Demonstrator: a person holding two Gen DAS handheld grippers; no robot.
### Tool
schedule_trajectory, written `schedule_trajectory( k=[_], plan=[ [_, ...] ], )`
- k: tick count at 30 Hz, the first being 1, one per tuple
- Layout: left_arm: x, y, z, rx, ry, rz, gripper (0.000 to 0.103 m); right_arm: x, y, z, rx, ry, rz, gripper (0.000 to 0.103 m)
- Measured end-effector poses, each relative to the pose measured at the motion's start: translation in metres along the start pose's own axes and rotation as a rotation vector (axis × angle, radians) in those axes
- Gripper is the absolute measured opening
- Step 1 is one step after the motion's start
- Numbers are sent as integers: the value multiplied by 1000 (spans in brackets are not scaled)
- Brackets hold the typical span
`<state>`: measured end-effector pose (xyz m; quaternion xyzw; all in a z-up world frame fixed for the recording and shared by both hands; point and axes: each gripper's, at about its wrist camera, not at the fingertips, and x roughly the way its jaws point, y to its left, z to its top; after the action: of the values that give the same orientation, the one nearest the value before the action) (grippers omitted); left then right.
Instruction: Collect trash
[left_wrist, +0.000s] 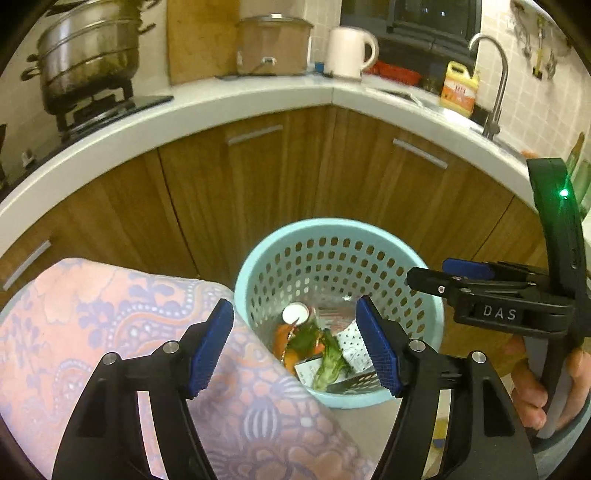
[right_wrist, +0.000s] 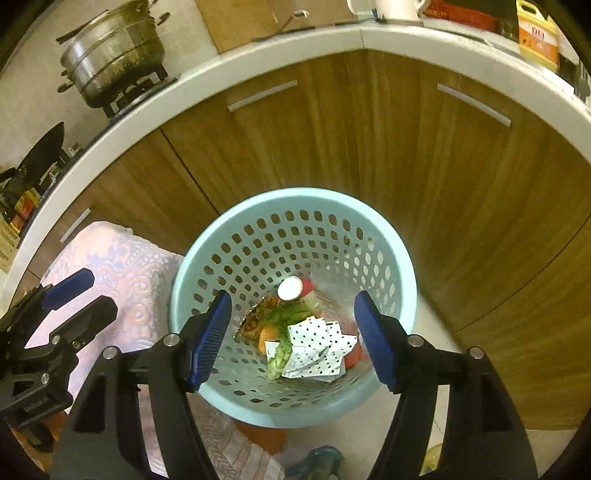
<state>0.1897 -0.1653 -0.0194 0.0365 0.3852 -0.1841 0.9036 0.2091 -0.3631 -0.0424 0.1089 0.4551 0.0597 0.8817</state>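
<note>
The trash (right_wrist: 295, 332), a white-capped bottle, greens, orange peel and dotted paper, lies at the bottom of the pale blue perforated basket (right_wrist: 207, 236), which stands on the floor against the wooden cabinets (right_wrist: 461, 184). It sits straight below and ahead of the right gripper (right_wrist: 291, 339), framed between its spread, empty fingers. The left gripper (left_wrist: 295, 347), also released and holding nothing, hangs near the basket's left rim, over a patterned cloth (left_wrist: 110, 325).
</note>
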Motion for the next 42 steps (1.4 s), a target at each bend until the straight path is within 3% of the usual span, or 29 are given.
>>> schedule_trajectory(
  k=[5, 8, 17, 25, 29, 37, 42],
  plan=[
    [-30, 11, -13, -32, -74, 18, 68, -27, 22, -11, -53, -66, -18, 65],
    [-53, 16, -24, -50, -134, 78, 77, -45, 40, -22, -82, -108, -21, 65],
    [-116, 31, -61, -102, -278, 216, 80, -90, 90, -57, -174, -244, -37, 65],
    [-131, 54, -90, -146, -366, 357, 81, -119, 122, -79, -250, -417, -119, 65],
    [-124, 62, -97, -177, -354, 321, 82, -125, 126, -85, -244, -457, -123, 66],
    [-117, 64, -105, -153, -330, 382, 83, -125, 121, -88, -210, -456, -115, 67],
    [-116, 67, -106, -169, -333, 371, 84, -126, 117, -89, -196, -449, -112, 67]
  ],
)
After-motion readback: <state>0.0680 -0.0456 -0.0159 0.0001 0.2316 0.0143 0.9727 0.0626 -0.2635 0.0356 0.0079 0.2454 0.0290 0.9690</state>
